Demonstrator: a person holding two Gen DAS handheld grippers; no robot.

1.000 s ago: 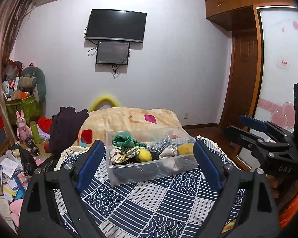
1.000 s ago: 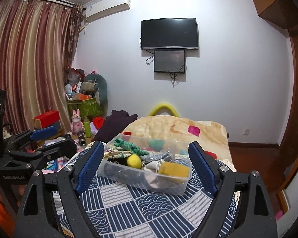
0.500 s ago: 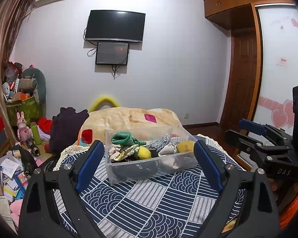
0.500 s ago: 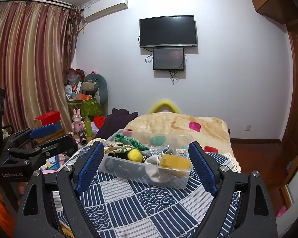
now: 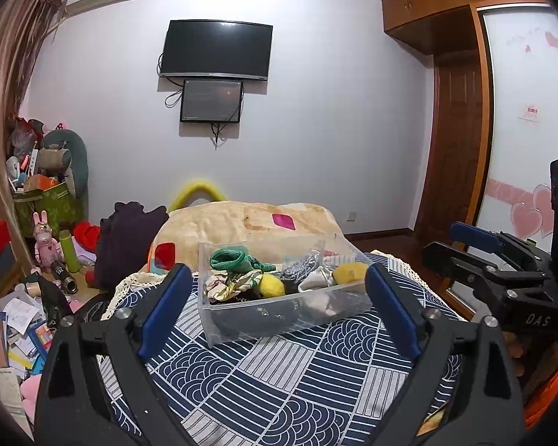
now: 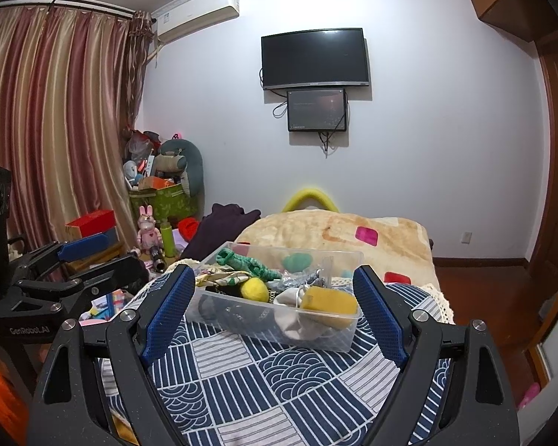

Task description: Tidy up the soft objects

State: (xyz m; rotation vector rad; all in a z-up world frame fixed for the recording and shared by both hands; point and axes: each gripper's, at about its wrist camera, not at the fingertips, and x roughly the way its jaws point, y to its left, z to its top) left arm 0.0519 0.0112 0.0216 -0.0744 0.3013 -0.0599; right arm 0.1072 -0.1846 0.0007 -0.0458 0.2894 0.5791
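Observation:
A clear plastic bin (image 5: 297, 310) (image 6: 338, 334) sits on a blue-and-white patterned cloth (image 5: 279, 379) (image 6: 249, 383). It holds several soft things: a green knitted item (image 5: 228, 260) (image 6: 247, 262), a yellow ball (image 5: 271, 285) (image 6: 255, 289), a yellow sponge (image 5: 349, 272) (image 6: 329, 300), patterned and white cloths. My left gripper (image 5: 275, 297) is open and empty, in front of the bin and above the cloth. My right gripper (image 6: 274, 299) is open and empty, also in front of the bin. Each gripper shows at the edge of the other's view.
A beige blanket (image 5: 249, 223) (image 6: 334, 228) lies behind the bin. A dark garment (image 5: 126, 238) and floor clutter with a pink bunny toy (image 5: 42, 239) lie to the left. A wooden door (image 5: 454, 141) and wardrobe stand right. A TV (image 6: 314, 57) hangs on the far wall.
Both grippers have pulled back and risen slightly, so the bin sits a little farther off. Both stay open and empty.

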